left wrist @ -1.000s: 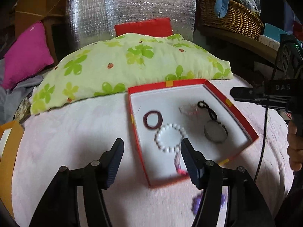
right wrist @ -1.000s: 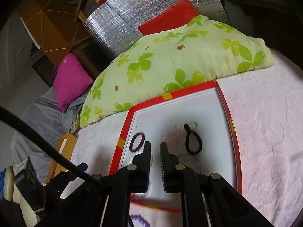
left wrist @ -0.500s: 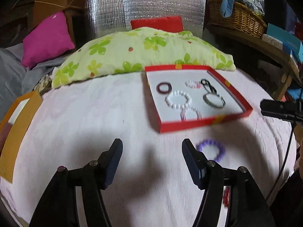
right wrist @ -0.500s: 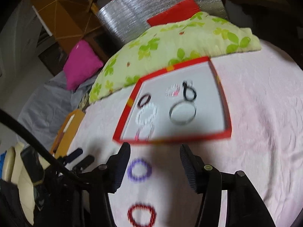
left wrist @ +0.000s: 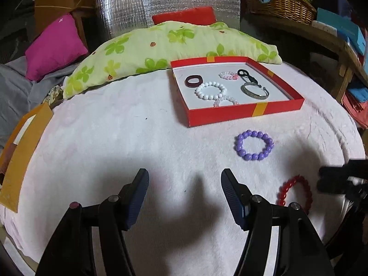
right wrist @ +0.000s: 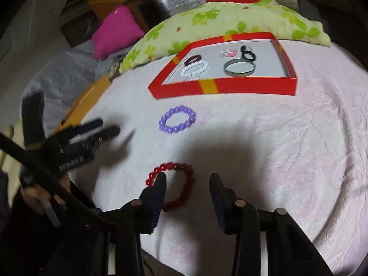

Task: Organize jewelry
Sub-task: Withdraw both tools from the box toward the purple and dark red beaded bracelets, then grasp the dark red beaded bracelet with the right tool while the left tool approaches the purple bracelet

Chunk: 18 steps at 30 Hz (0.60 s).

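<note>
From the left wrist view, the left hand-held gripper point(left wrist: 184, 184) is seen with its jaws spread wide and nothing between them, held above a bare stretch of the pink blanket point(left wrist: 128, 138). The red box point(left wrist: 243, 113) is set further off, near the flowered pillow point(left wrist: 165, 48), and serves as the collecting place: a white bead bracelet point(left wrist: 211, 90), a dark ring point(left wrist: 193, 81), a metal bangle point(left wrist: 254, 91), a black cord piece point(left wrist: 247, 74) and a small pink bracelet point(left wrist: 228, 76) are already laid inside it. Two pieces are left outside on the blanket: the purple bead bracelet point(left wrist: 254, 145), just in front of the box, and the red bead bracelet point(left wrist: 295, 192), nearer the camera and to the right.

From the right wrist view, the right hand-held gripper point(right wrist: 187, 184) is also seen open and empty. It is held low over the red bead bracelet point(right wrist: 172, 185), with one finger point(right wrist: 156, 191) set over the ring's near left side and the other finger beyond its right edge, so that part of the bracelet lies between them. This placement is judged to prepare a pinch on the beads. The purple bead bracelet point(right wrist: 177, 119) is seen between this bracelet and the red box point(right wrist: 230, 86).
</note>
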Each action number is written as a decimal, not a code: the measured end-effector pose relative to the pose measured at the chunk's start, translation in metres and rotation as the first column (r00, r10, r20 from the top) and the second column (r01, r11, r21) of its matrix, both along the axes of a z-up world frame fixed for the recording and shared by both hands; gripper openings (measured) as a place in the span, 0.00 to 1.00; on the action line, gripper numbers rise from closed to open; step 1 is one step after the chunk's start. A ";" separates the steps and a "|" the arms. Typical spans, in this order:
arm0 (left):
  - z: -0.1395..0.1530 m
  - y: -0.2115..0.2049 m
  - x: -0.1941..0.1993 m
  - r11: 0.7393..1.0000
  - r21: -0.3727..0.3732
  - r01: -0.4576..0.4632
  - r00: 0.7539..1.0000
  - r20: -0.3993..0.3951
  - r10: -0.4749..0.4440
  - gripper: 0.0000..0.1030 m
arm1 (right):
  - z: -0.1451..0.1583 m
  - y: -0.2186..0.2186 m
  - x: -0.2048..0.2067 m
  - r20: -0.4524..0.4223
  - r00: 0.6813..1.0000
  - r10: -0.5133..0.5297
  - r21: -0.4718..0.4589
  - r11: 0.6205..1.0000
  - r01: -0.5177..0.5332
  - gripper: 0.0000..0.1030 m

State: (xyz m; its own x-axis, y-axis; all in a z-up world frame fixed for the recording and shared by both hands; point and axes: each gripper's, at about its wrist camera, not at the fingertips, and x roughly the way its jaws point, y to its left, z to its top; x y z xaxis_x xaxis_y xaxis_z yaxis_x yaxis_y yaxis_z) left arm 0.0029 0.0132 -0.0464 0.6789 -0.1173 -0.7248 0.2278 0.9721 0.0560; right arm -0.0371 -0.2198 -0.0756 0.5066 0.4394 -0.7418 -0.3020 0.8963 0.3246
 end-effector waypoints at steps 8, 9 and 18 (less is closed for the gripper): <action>-0.008 -0.014 0.006 0.999 0.033 0.008 1.000 -0.012 -0.008 0.64 | -0.017 0.027 0.005 -0.002 0.999 0.034 -0.150 0.988 -0.034 0.12; -0.008 -0.015 0.006 0.999 0.040 0.011 1.000 -0.010 -0.010 0.64 | -0.017 0.030 0.004 0.012 0.999 0.040 -0.170 0.985 -0.037 0.10; -0.008 -0.019 0.007 0.999 0.043 0.012 1.000 0.002 -0.012 0.64 | -0.005 -0.025 0.017 0.057 0.980 -0.193 -0.112 0.974 0.199 0.10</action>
